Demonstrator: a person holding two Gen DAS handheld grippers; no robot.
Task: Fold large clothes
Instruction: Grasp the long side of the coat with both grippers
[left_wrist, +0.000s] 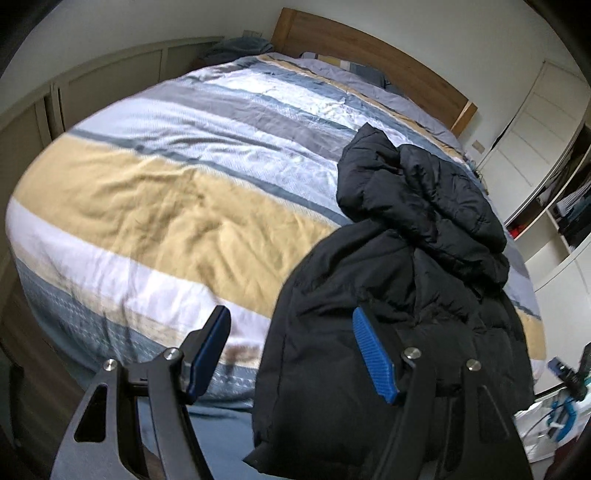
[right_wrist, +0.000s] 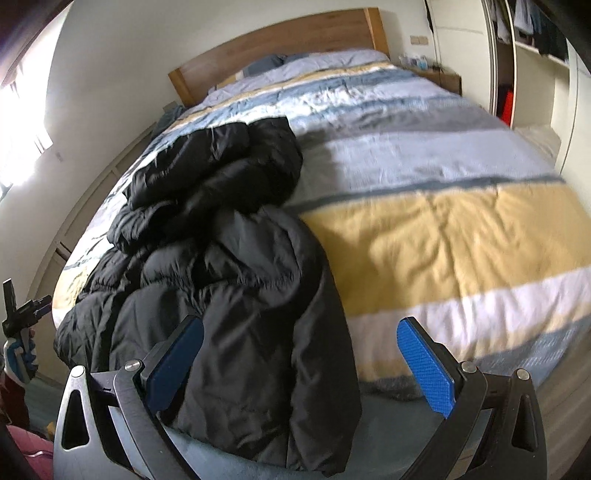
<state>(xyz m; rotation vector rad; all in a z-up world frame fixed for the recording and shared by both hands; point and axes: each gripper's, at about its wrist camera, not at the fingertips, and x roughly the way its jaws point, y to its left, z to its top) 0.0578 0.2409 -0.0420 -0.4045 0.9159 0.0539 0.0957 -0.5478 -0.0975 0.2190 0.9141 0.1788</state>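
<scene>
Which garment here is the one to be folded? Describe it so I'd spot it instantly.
Start at the bed with the wooden headboard and striped quilt. On its foot end lies a crumpled black puffer jacket, one end hanging over the edge. It is the only dark, loose garment there; all else on the bed is pale, striped bedding.

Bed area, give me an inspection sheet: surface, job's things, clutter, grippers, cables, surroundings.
Surface: bed under a striped yellow, white, blue and grey duvet, wrinkled.
Job's things: black puffer jacket lies crumpled and unfolded, its lower end hanging over the foot of the bed.
Clutter: pillows by the wooden headboard; small items on the nightstand.
Grippers: left gripper open, holding nothing, near the jacket's hanging end; right gripper open, holding nothing, jacket hem showing between its fingers.
Cables: nothing seen for certain.
Surroundings: open wardrobe with shelves and clothes; bright window; low cabinets beside the bed.
</scene>
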